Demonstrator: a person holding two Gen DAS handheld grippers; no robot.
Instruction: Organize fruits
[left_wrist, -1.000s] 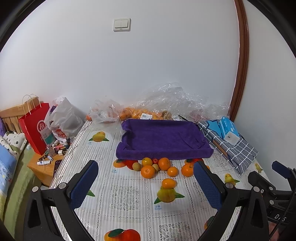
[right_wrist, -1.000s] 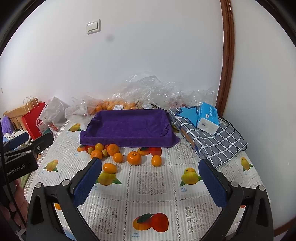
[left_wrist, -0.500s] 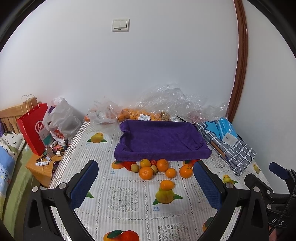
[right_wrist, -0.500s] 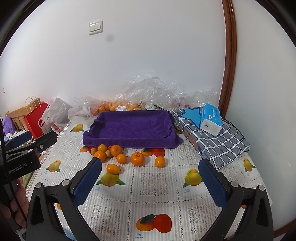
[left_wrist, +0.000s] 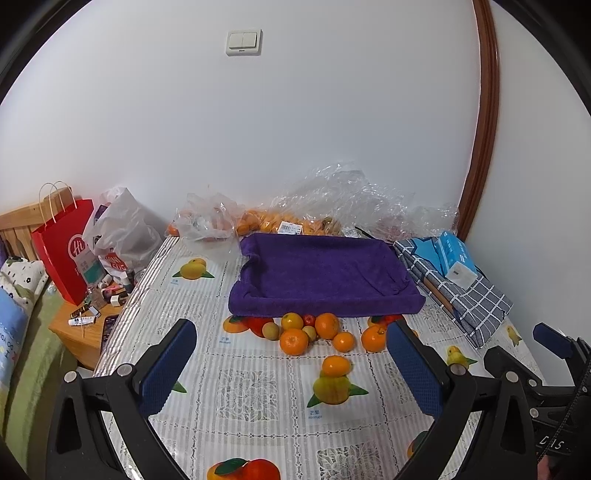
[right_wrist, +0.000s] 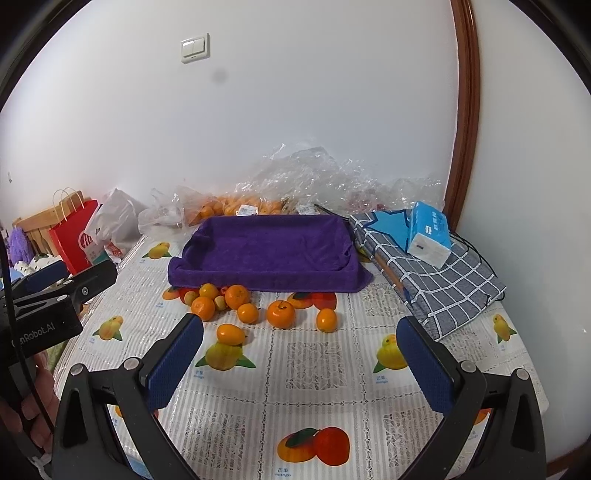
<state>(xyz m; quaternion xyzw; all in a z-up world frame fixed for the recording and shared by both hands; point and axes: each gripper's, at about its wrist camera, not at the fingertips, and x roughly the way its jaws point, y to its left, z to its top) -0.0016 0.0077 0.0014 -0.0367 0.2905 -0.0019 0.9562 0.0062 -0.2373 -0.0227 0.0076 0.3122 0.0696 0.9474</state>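
A loose cluster of small orange mandarins (right_wrist: 236, 302), with a couple of paler greenish-yellow round fruits among them, lies on the fruit-printed plastic tablecloth (right_wrist: 314, 373) just at the near edge of the purple towel-lined tray (right_wrist: 266, 251), at about 11 o'clock from the right gripper. One oval mandarin (right_wrist: 231, 333) sits apart, nearer the grippers, and two more (right_wrist: 281, 314) trail off to about 12 o'clock. The tray holds nothing. Behind it, at 12 o'clock against the white wall, are crumpled clear plastic bags (right_wrist: 306, 177), some with what look like more oranges inside, though the film blurs them.

The right gripper (right_wrist: 301, 363) hangs above the cloth with its blue-padded jaws spread wide and nothing between them; the left gripper (left_wrist: 291, 363) is likewise wide open and holds nothing, its jaws framing the cluster from the other side.

The step in hand seems to be the first pick. It would go best by starting with the lone oval mandarin, since it stands clear of its neighbours: come down with the pads either side of its short axis, close gently so the skin does not dent, lift straight up, and set it low into the tray so it does not roll
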